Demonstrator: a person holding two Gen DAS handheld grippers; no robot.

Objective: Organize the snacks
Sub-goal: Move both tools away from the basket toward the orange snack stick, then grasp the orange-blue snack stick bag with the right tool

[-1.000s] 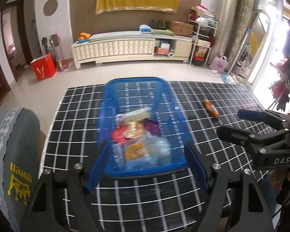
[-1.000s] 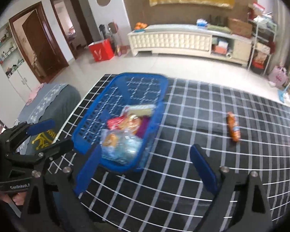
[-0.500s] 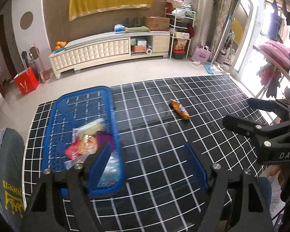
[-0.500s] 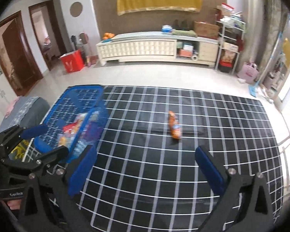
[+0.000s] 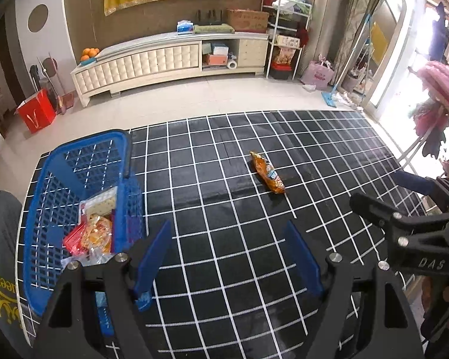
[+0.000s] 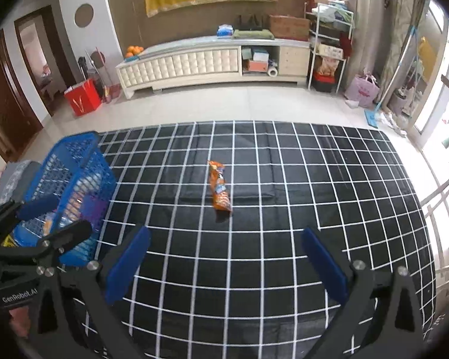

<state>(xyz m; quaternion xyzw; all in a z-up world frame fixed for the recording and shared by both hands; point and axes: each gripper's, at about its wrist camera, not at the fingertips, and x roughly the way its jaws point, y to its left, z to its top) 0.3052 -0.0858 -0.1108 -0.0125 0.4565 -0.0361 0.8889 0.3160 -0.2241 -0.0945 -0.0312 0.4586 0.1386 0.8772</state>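
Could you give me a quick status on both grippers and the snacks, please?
Left gripper and right gripper open, both empty. One orange snack packet loose on the grid mat; rest in the blue basket. Nothing in the way.

Both grippers point down at an angle, side by side. Left gripper (image 5: pixel 229 257) has its jaws apart, nothing between them. Right gripper (image 6: pixel 224 264) has just been opening, jaws spread wide and empty too.

Snack packets (image 5: pixel 95 230) half-hidden behind blue basket (image 5: pixel 60 179) wall; labels unreadable.
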